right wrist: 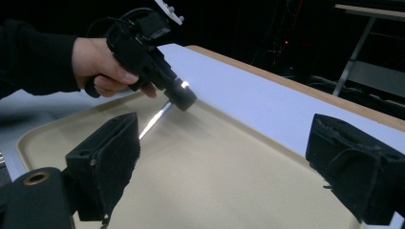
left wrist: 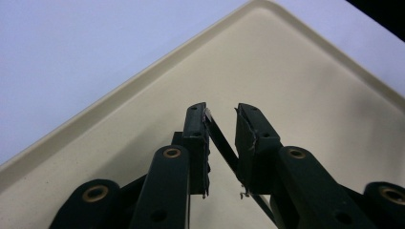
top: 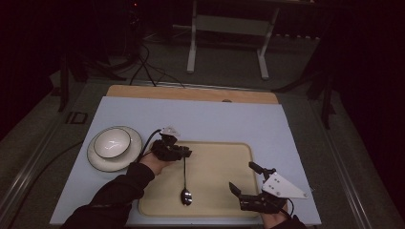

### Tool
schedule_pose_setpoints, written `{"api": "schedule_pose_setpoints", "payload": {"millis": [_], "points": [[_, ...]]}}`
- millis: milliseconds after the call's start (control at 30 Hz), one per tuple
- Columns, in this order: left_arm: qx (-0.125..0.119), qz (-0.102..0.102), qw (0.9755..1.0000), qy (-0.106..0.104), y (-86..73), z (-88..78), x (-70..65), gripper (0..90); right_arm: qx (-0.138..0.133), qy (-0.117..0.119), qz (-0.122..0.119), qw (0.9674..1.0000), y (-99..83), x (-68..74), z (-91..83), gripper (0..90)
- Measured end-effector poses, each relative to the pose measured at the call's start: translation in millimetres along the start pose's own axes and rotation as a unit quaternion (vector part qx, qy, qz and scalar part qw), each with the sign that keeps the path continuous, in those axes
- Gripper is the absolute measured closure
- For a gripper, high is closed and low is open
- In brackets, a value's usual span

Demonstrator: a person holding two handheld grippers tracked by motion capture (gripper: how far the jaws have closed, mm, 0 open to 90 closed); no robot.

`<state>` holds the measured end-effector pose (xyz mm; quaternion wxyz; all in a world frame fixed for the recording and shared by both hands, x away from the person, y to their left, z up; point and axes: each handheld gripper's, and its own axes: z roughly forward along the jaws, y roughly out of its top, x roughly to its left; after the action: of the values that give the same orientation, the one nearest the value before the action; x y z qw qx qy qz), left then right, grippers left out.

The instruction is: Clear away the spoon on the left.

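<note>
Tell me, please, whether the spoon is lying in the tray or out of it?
In the tray: the spoon lies on its beige surface, bowl toward the person, handle end between the left hand-held gripper's jaws.

Table [top: 143, 93] of pale wood, seen from above in a dark room, bare only along its far edge. Spread over nearly all of it, a light blue-grey mat [top: 200, 119] reaching from mid-frame to the bottom edge. Left of centre on the mat, a white plate [top: 95, 160] with a dark rim line. Right of it, just below the centre of the frame, a cream rectangular tray [top: 219, 162] with rounded corners and a raised lip, lying flat on the mat, near the plate but apart from it.
</note>
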<state>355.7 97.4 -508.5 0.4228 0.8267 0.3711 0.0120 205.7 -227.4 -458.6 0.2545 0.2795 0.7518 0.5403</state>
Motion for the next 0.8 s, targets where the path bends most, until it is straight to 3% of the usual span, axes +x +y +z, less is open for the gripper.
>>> {"api": "schedule_pose_setpoints", "payload": {"millis": [367, 800], "points": [[0.022, -0.034, 0.9983, 0.042, -6.3, 18.5, 7.1, 70.8, 0.003, 0.002, 0.002, 1.0000, -0.6, -0.2, 0.5, 11.6], [0.021, -0.033, 0.9966, 0.072, -6.8, 30.5, 8.0, 69.4, 0.004, 0.005, 0.002, 1.0000, -1.0, -0.4, 1.8, 11.6]]}}
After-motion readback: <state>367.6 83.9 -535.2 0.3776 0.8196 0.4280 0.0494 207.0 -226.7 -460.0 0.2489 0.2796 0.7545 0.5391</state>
